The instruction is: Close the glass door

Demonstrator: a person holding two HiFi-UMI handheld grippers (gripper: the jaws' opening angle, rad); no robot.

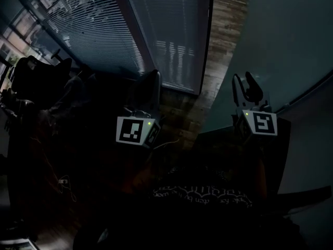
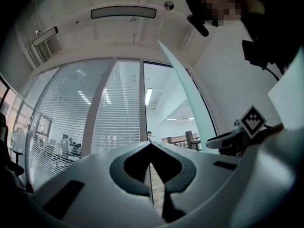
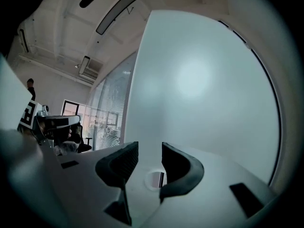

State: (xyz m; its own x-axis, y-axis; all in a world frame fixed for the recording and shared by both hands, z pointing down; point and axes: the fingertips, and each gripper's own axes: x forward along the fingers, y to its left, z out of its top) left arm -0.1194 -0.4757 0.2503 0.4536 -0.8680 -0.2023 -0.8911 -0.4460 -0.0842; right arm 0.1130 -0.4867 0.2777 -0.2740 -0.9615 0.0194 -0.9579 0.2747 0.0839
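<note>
The likeliest trouble is a slip. The right tongs (image 3: 149, 152) stand spread with nothing between them, facing the bare face of the tall pale-green frosted glass door (image 3: 204, 80). No handle shows in any view, so a push would land on smooth glass, where the tips could skate sideways or scratch it. Whether they touch the pane I cannot tell. A hard shove could also bang the leaf into its frame. The left tongs (image 2: 151, 145), pressed together and holding nothing, point toward the opening beside the door's thin free edge and could be caught as the gap shuts. The door stands open at the person's right, angled away from the grey glass partition with slatted blinds (image 2: 111, 113), with brown plank floor (image 1: 225, 30) showing through the gap. Its surface looks matte and unmarked.
</note>
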